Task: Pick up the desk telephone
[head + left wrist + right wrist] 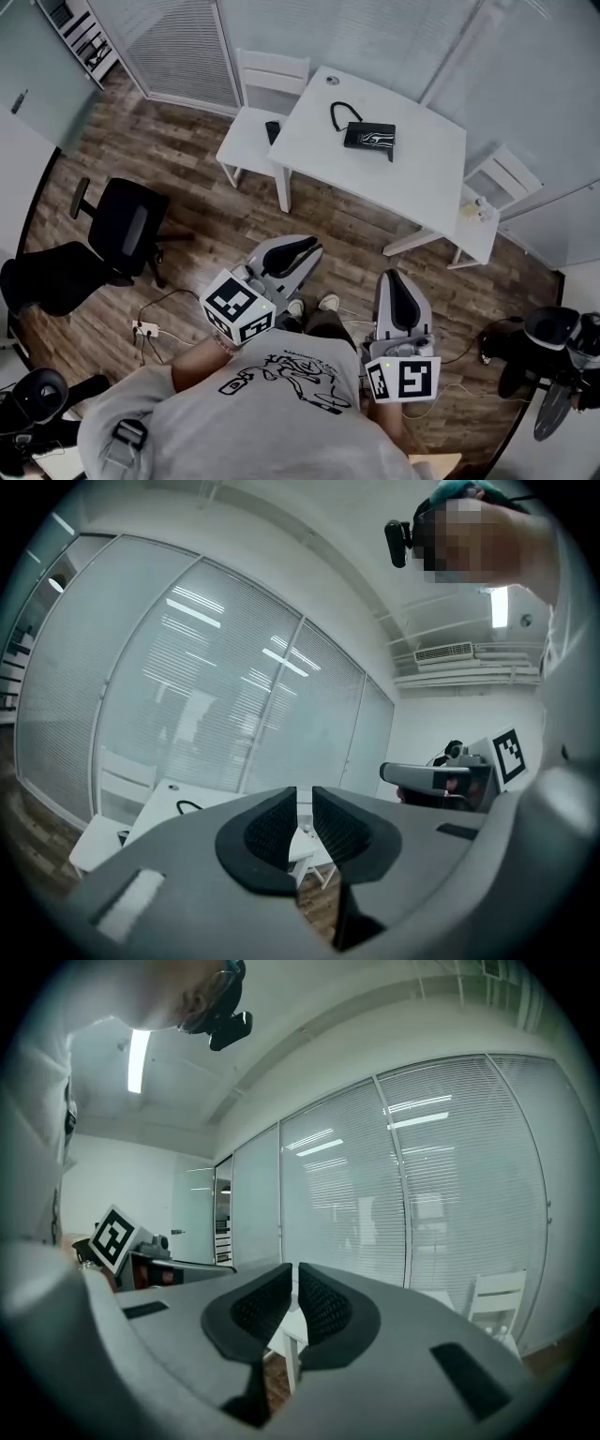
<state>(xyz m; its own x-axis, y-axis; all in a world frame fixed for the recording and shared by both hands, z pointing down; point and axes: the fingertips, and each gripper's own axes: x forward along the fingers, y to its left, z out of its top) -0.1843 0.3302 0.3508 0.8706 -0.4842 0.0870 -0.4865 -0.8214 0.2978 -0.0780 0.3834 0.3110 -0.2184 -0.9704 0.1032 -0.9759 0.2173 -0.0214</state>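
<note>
The desk telephone (368, 137) is black, with a looped cord (342, 114). It lies on the white table (412, 178) in the head view, far ahead of both grippers. My left gripper (314, 248) and my right gripper (394, 277) are held close to the person's body over the wooden floor, pointing toward the table. In the left gripper view the left gripper (305, 803) shows a narrow gap with nothing in it; the table (164, 803) and the cord (187, 806) lie beyond. In the right gripper view the right gripper (294, 1279) has its pads together, empty.
White chairs (267, 75) (502, 178) flank the table. A black office chair (127, 225) stands at the left. A power strip (145, 328) with cables lies on the floor near the person's feet. Glass walls with blinds (216, 686) close the room behind the table.
</note>
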